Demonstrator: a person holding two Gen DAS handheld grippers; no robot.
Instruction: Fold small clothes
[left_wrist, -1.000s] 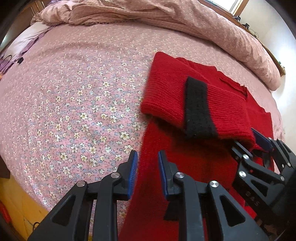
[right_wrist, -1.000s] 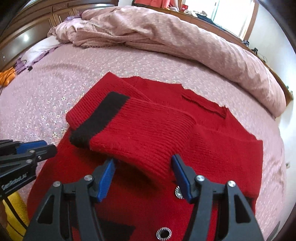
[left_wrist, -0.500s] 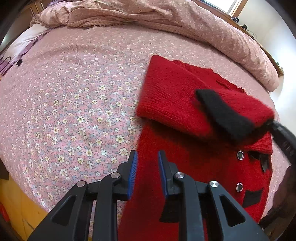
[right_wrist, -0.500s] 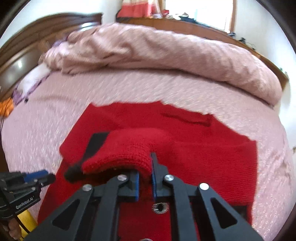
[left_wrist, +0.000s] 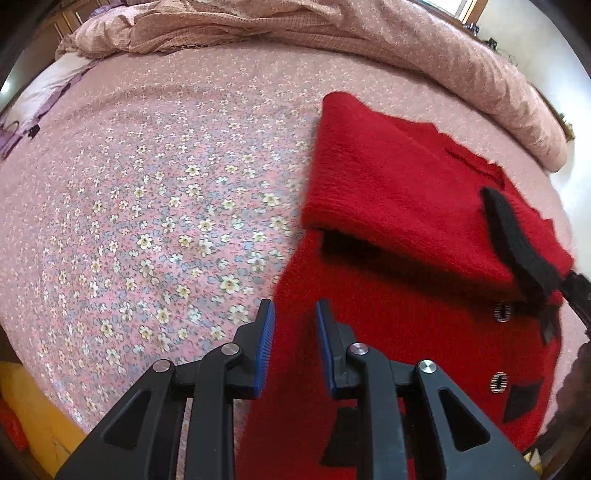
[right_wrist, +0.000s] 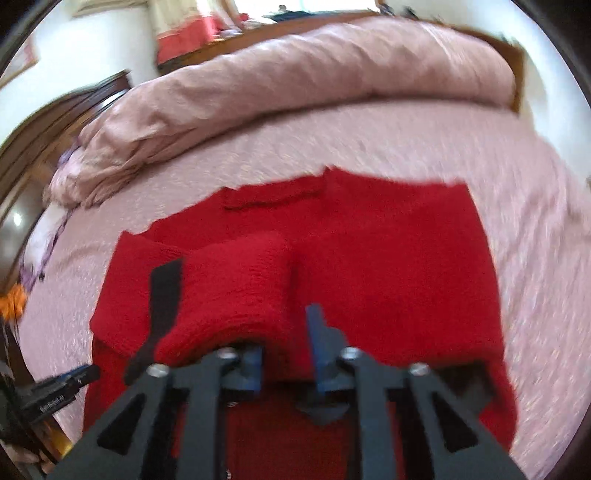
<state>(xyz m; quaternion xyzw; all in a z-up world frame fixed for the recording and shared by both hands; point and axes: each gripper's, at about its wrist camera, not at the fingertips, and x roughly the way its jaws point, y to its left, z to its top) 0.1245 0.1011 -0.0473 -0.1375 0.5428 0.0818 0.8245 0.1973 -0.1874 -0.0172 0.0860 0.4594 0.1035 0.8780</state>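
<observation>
Red fuzzy knit, the cardigan (left_wrist: 388, 325) lies flat on the flowered bedspread (left_wrist: 166, 206) near the bed's front edge, its black-banded sleeve (right_wrist: 229, 291) folded across the body. The right gripper (right_wrist: 286, 341) is opening, the sleeve's folded edge between its blue pads. The left gripper (left_wrist: 293, 343), narrowly parted and empty, hovers over the cardigan's side edge.

The only lettering in view stands in white on the side of the black plastic left gripper (right_wrist: 61, 391), seen at the lower left edge of the right wrist view. It is small and blurred; it seems to begin with "Gen", but the rest cannot be made out. Nothing readable appears in the left wrist view.
</observation>
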